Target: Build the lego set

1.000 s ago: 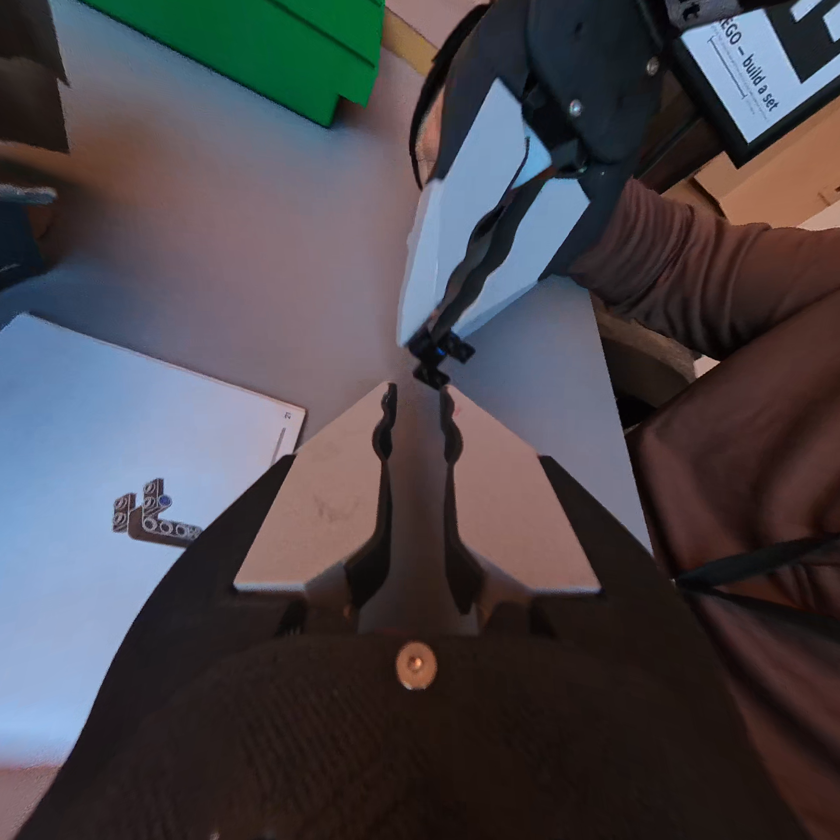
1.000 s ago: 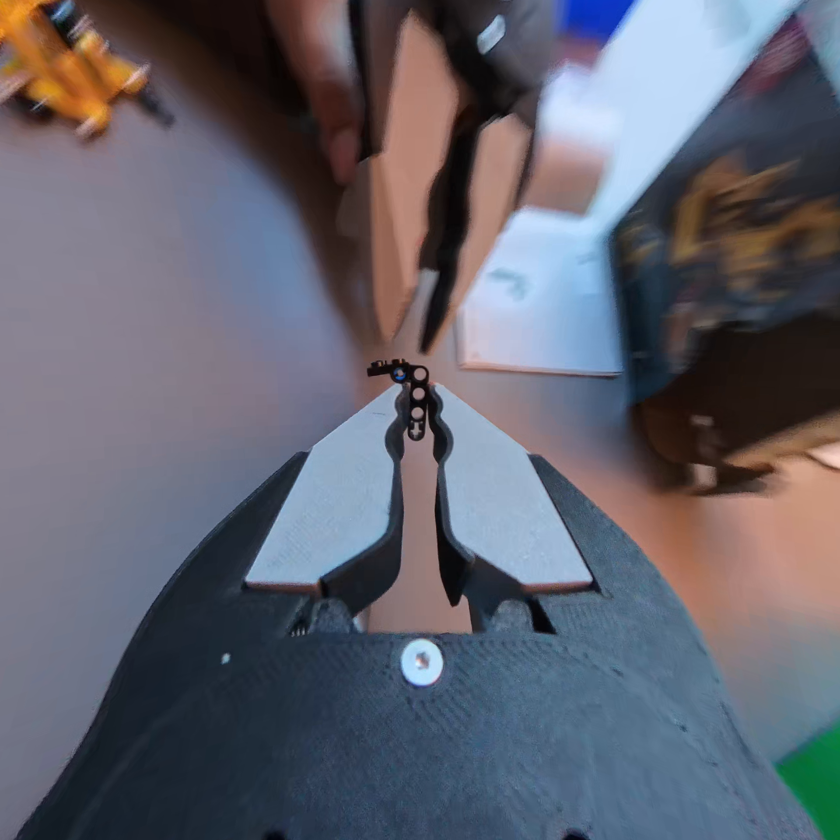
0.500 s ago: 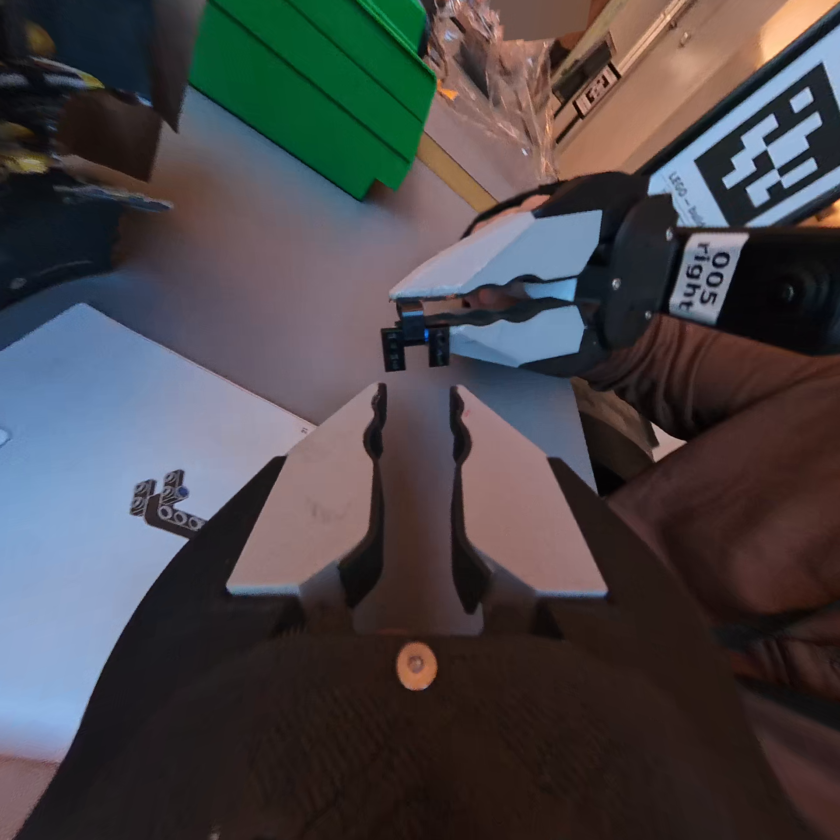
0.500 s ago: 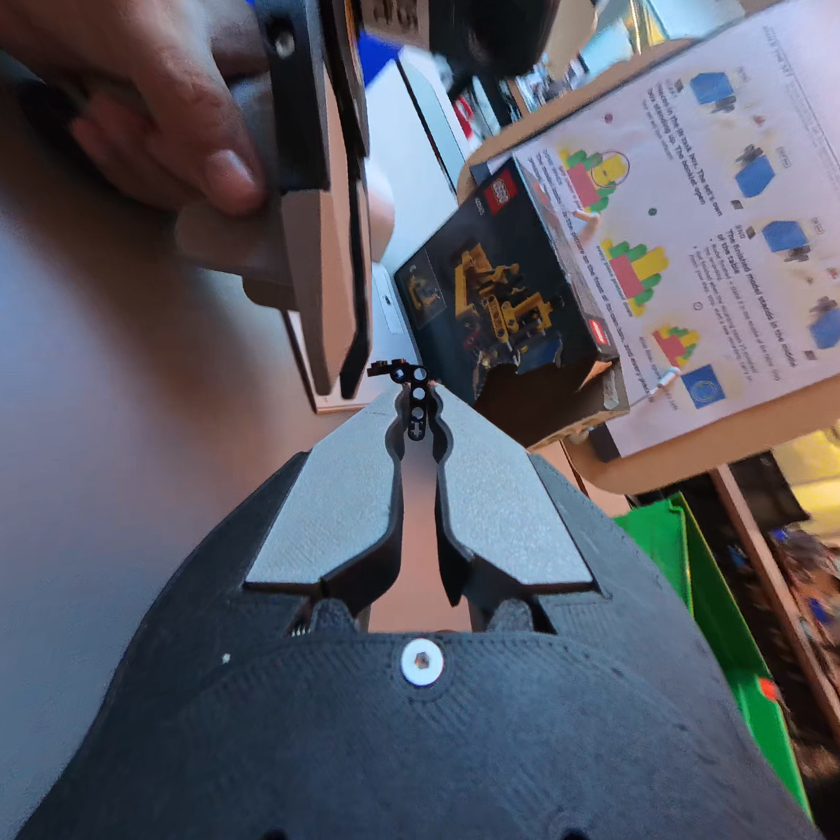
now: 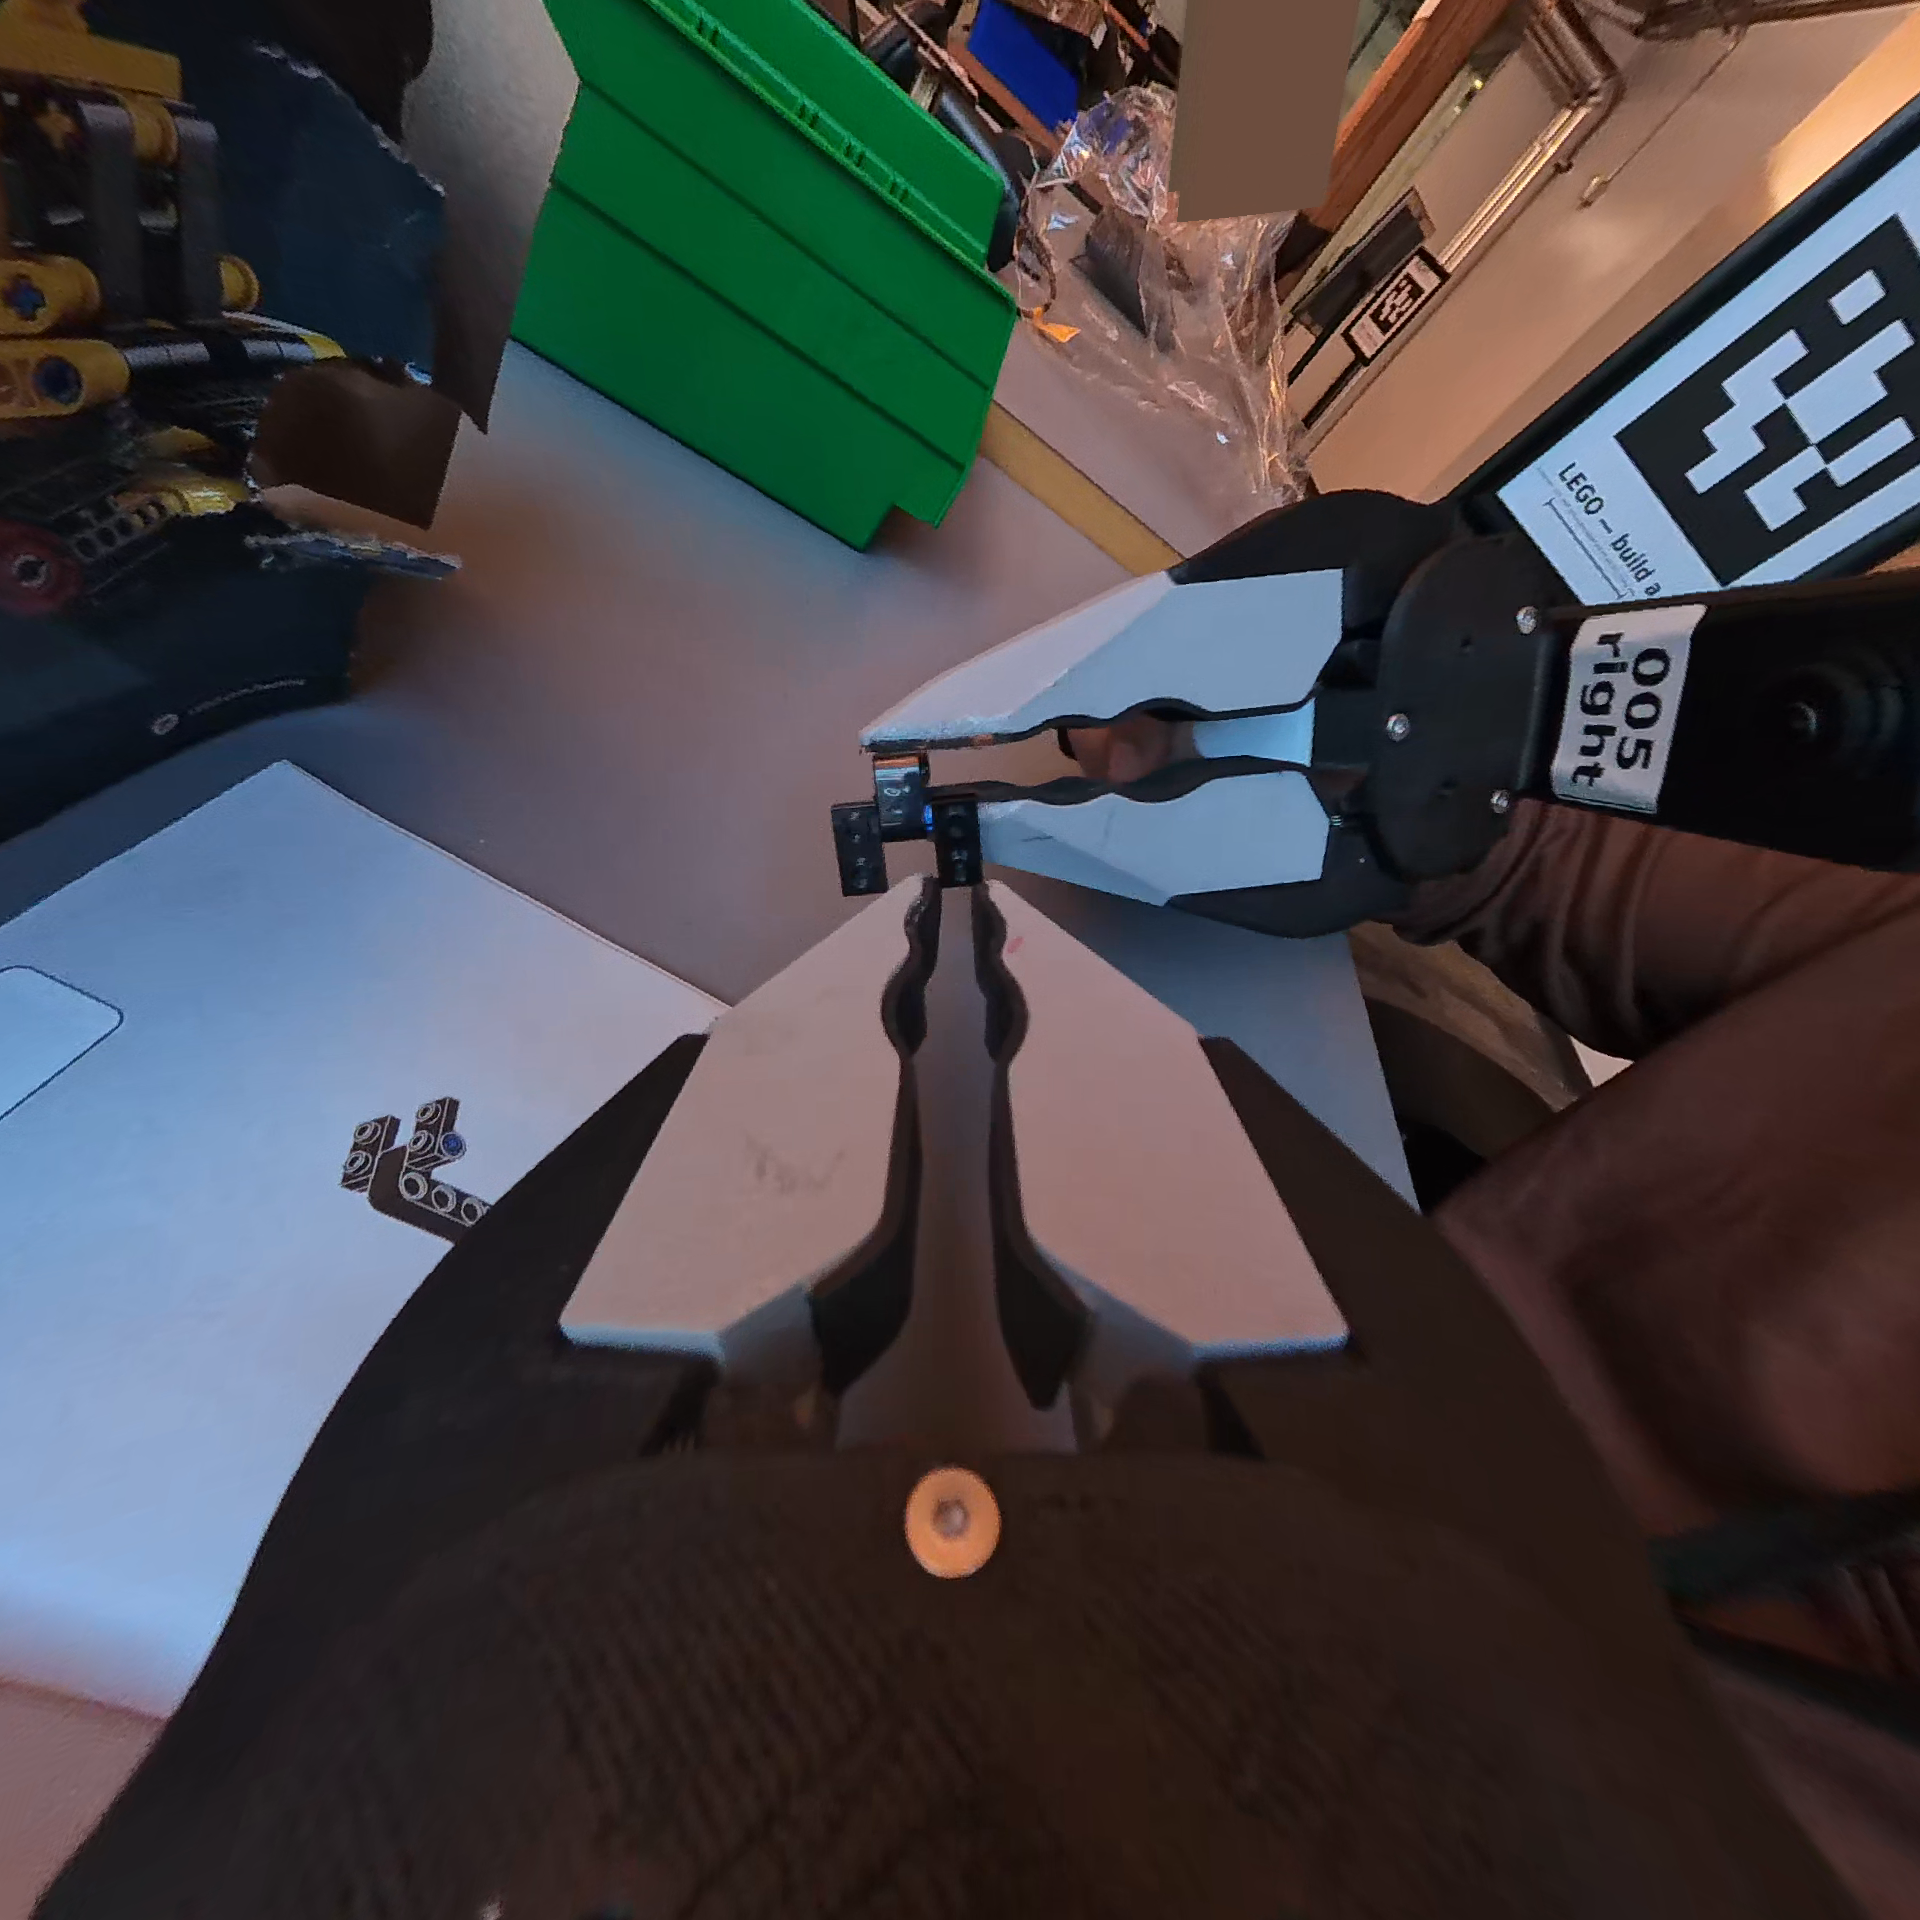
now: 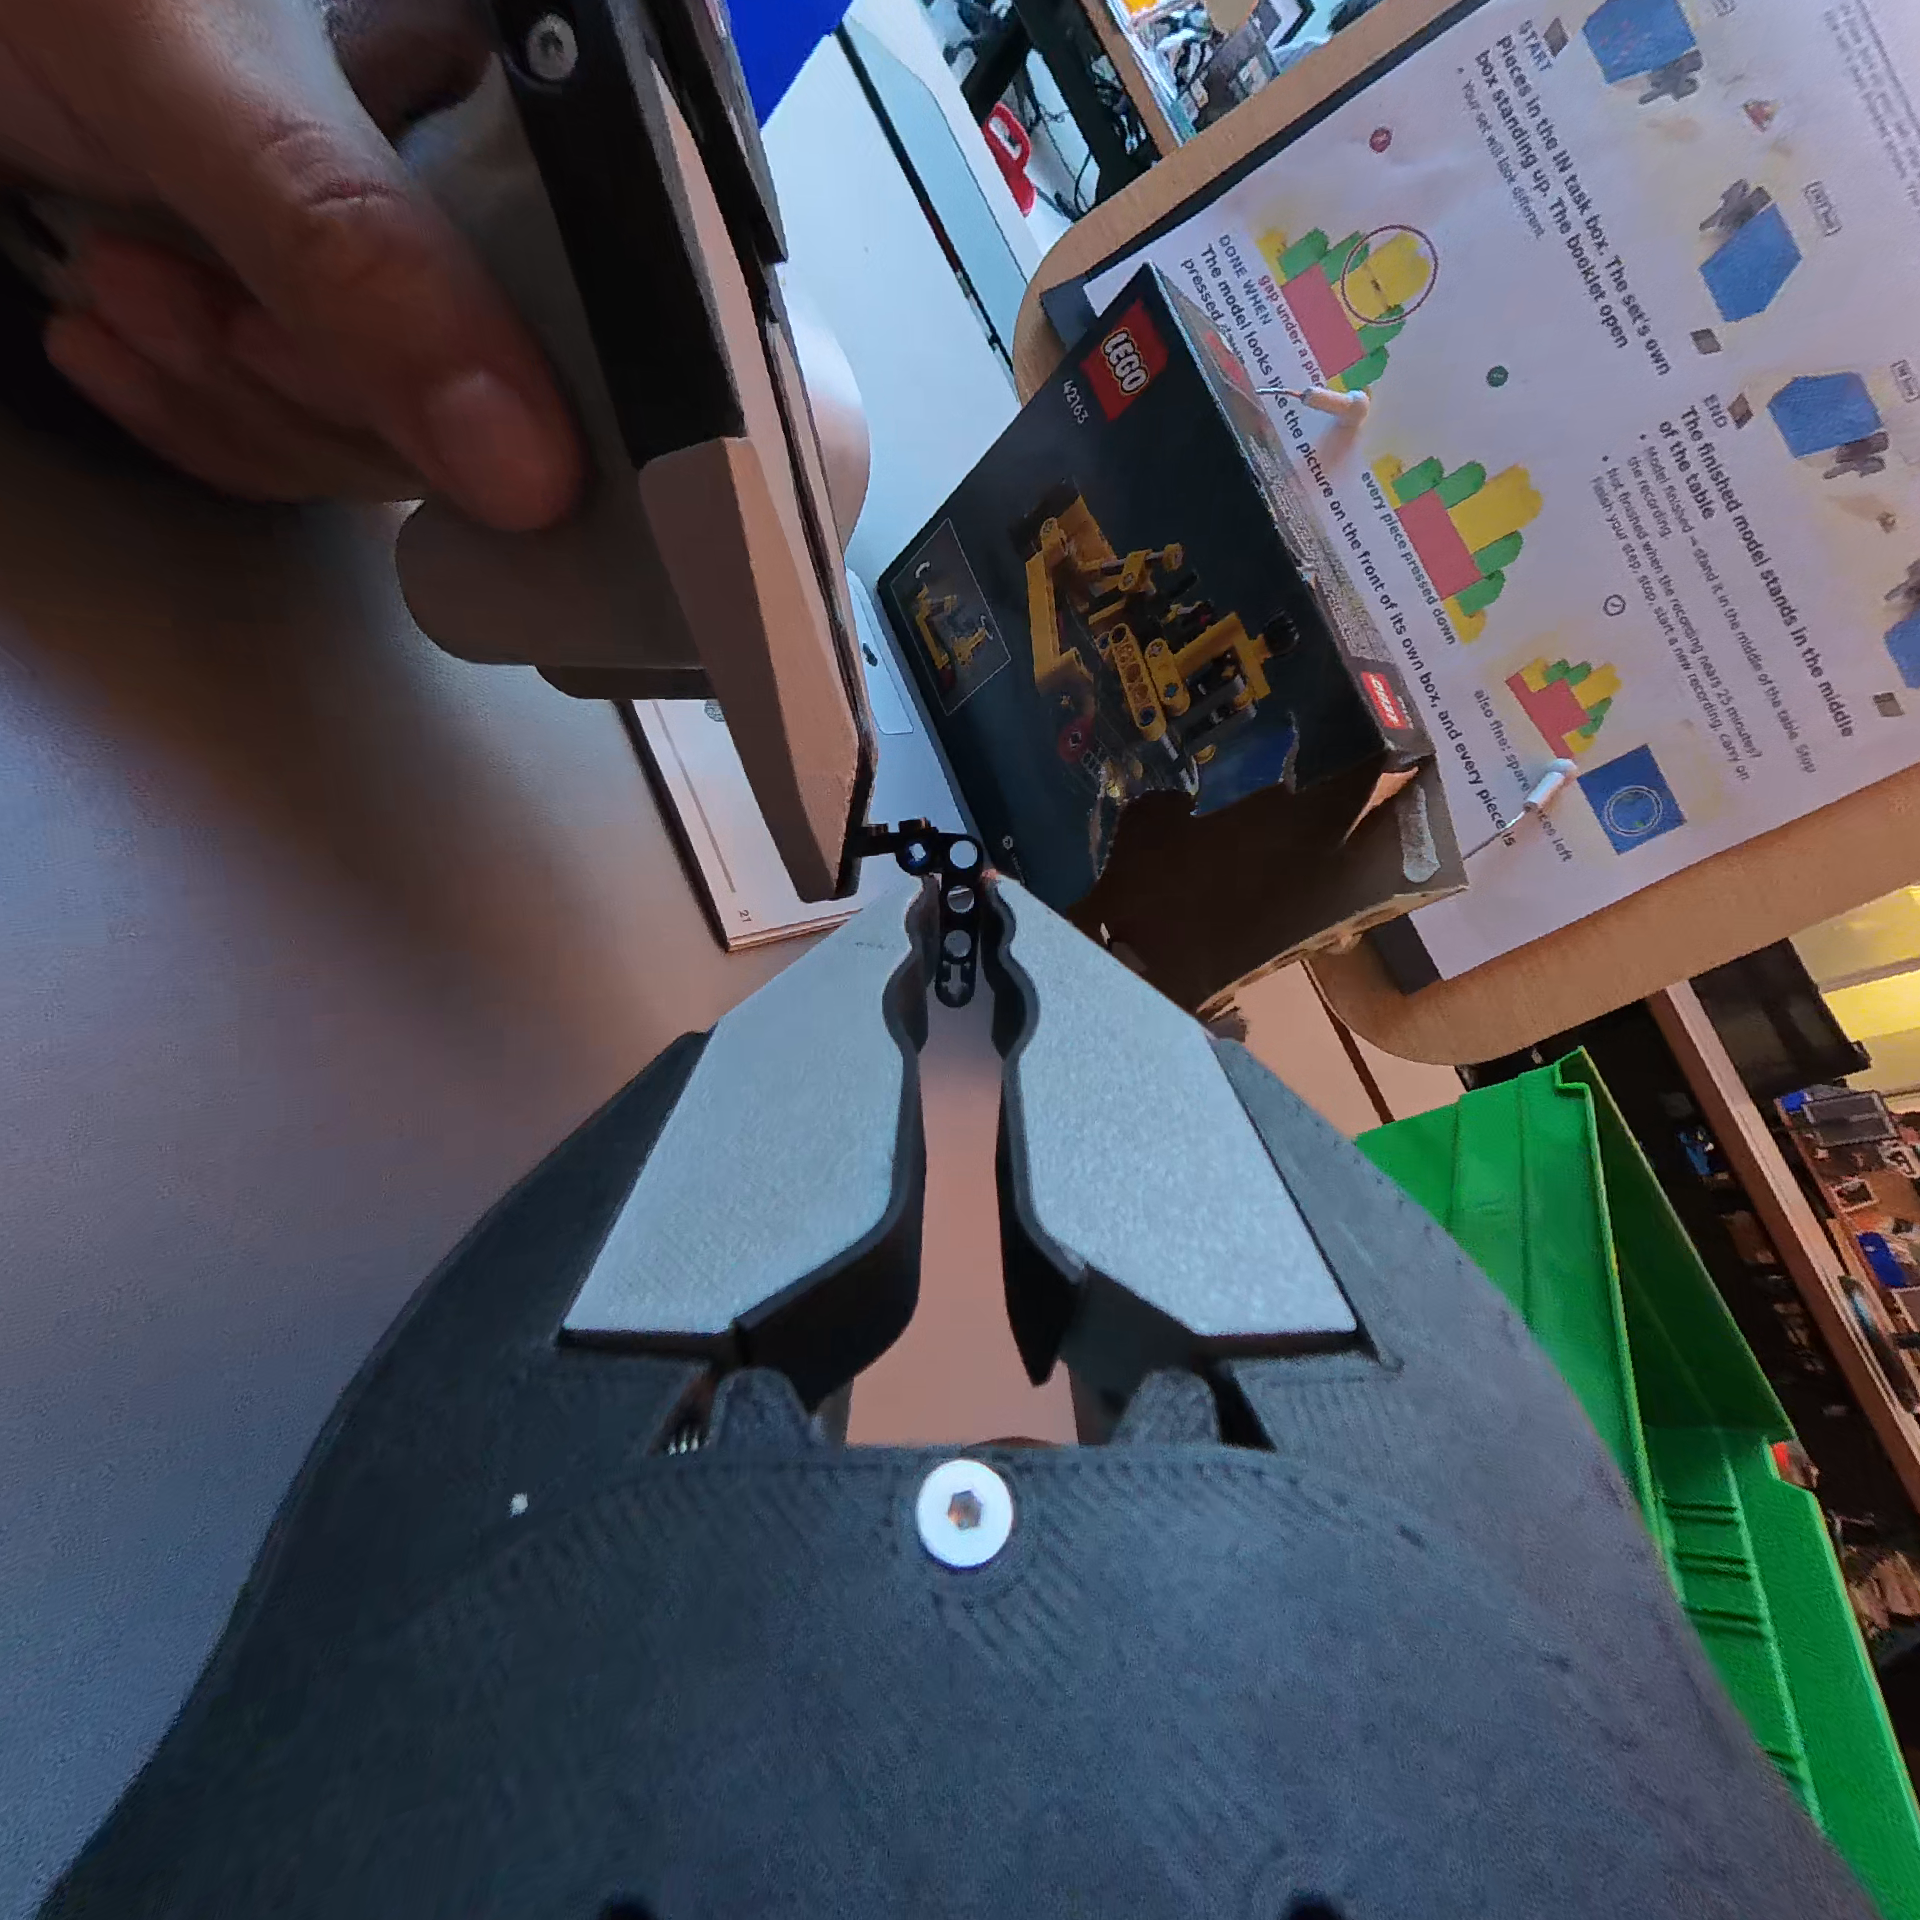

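A small black lego assembly point(image 5: 902, 831) with a blue pin is held in the air between both grippers. My right gripper point(image 6: 956, 896) is shut on its black holed beam point(image 6: 957, 930); in the left wrist view it point(image 5: 925, 781) comes in from the right. My left gripper point(image 5: 953, 891) has its jaws almost together, and its tips close on the lower end of the assembly. In the right wrist view it point(image 6: 837, 871) comes down from the upper left, held by a hand, and meets the assembly's short arm point(image 6: 902, 831).
The open instruction booklet point(image 5: 260, 1039) lies on the grey table point(image 5: 644, 644) at the left. The torn lego box point(image 6: 1143, 582) stands behind it, a green bin point(image 5: 769, 270) farther back. A board with a printed sheet point(image 6: 1558, 416) leans at the right. My left and right fingertips are right by each other.
My left gripper's jaws have narrowed and its tips have moved up onto the assembly. The right gripper has rolled level and holds the assembly steady.
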### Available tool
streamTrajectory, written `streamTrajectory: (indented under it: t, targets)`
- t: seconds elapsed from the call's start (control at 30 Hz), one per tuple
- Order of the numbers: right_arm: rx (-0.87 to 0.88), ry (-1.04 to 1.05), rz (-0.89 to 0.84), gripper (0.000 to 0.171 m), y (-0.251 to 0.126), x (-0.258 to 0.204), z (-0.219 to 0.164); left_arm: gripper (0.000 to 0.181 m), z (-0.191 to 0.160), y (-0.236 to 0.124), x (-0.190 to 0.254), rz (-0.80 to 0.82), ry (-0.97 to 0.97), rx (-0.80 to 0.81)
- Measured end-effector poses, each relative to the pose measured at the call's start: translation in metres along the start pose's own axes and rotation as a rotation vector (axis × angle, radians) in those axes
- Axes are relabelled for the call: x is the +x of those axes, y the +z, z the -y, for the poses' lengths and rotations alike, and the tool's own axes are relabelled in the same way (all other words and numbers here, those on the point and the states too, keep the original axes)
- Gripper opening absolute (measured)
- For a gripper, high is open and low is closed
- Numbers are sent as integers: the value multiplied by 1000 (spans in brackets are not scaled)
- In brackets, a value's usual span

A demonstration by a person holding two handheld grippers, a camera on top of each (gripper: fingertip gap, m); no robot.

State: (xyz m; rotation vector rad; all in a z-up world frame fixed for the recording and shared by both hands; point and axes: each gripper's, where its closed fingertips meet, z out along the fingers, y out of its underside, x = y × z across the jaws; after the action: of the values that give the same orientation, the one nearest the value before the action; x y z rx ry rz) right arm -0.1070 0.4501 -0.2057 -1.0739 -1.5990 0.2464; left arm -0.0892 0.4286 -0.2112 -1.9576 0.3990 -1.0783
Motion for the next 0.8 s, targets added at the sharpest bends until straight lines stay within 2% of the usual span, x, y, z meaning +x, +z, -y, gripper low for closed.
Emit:
streamTrajectory:
  t: [0.2,0.6,0.8]
  targets:
    - [-3,58,8,4,0,3,-1,0,5,-3,-5,47,0,41]
    - [-41,150,-8,4,5,7,-4,0,6,-1,-3,30,-12,48]
    - [-50,107,-52,4,4,10,-2,0,11,-2,-2,64,14,98]
